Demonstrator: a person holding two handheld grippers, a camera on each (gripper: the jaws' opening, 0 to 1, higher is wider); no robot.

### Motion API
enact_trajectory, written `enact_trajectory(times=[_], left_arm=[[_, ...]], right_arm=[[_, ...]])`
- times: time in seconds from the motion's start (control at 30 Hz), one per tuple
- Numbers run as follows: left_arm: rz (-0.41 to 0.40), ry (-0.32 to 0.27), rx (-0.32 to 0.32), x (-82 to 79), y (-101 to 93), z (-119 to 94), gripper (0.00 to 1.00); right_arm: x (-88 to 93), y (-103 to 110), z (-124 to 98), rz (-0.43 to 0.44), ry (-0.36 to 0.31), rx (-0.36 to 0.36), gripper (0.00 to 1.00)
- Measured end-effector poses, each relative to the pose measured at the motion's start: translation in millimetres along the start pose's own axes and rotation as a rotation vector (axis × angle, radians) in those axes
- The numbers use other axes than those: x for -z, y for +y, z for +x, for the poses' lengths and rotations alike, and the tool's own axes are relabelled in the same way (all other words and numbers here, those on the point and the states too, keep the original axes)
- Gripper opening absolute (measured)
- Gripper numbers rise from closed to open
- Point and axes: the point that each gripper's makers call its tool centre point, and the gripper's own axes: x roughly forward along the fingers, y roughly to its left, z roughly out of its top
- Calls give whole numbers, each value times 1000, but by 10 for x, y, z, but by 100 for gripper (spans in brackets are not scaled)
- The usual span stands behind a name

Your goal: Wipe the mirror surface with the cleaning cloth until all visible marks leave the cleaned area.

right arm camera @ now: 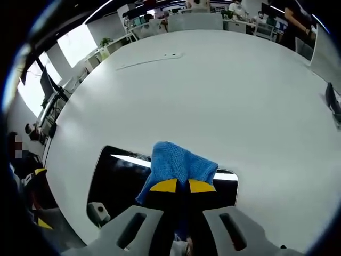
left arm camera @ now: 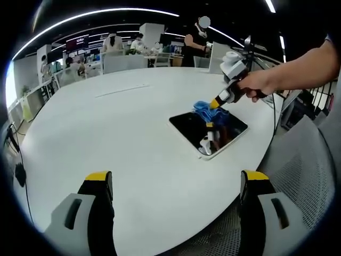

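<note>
A dark rectangular mirror [left arm camera: 205,130] with a white rim lies flat on the white table [left arm camera: 133,122] near its right edge. A blue cleaning cloth [left arm camera: 209,109] rests on the mirror's far part. My right gripper [left arm camera: 216,102], held by a hand, presses down on it, shut on the cloth. In the right gripper view the blue cloth [right arm camera: 176,162] spreads ahead of the closed yellow-tipped jaws of the right gripper [right arm camera: 183,186], over the mirror [right arm camera: 120,181]. My left gripper [left arm camera: 176,184] hovers open above the table's near edge, apart from the mirror.
The large white oval table [right arm camera: 224,90] reaches far back. Grey mesh chairs [left arm camera: 298,165] stand at the right. Desks, screens and people fill the office background. A thin cable [left arm camera: 122,90] lies on the far tabletop.
</note>
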Motion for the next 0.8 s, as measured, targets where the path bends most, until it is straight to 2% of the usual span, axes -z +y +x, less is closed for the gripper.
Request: enact_trajectory(times=[0.13,0.3,0.8], left_arm=[[-2,0,3,-2,-5,1,99],[-6,-3,4,-8,-7,1,99],[-11,-11,10,-21,-17,-4,99]], right_arm=[[33,14,-11,-16,-4,11,0],[109,28,-57,17,-7,3,0],[363,133,-188,25,-10,-13,0]])
